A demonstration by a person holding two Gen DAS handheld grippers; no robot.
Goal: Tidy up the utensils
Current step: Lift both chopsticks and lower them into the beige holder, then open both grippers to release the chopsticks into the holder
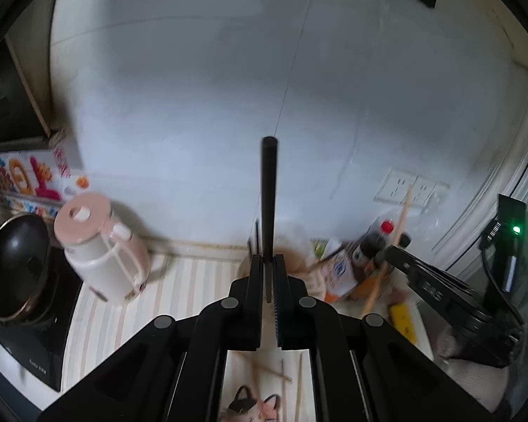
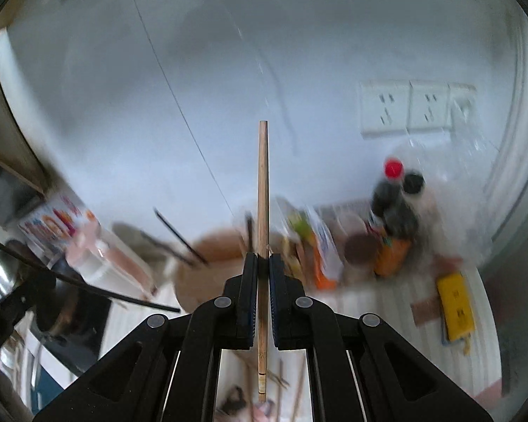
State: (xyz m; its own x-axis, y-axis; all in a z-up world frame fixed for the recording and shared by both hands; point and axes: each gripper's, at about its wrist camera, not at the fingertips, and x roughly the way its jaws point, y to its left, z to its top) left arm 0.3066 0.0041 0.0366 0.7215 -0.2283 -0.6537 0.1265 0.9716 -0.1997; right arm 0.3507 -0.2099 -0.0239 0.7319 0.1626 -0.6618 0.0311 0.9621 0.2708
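Note:
My left gripper point(image 1: 268, 263) is shut on a black chopstick point(image 1: 269, 190) that stands up along the fingers above the counter. My right gripper point(image 2: 263, 263) is shut on a wooden chopstick point(image 2: 263, 190), also pointing up. In the left wrist view the right gripper point(image 1: 397, 249) shows at the right, holding the wooden chopstick point(image 1: 403, 214). Several wooden chopsticks point(image 1: 283, 383) lie on the counter below my left gripper. In the right wrist view black chopsticks point(image 2: 179, 239) stick out at the left, blurred.
A pink and white kettle point(image 1: 98, 246) and a black pan point(image 1: 14, 263) on a stove stand at the left. Sauce bottles point(image 1: 373, 242), a carton point(image 1: 338, 270) and a yellow item point(image 1: 401, 320) crowd the right. Wall sockets point(image 1: 412, 186) are on the white tiled wall.

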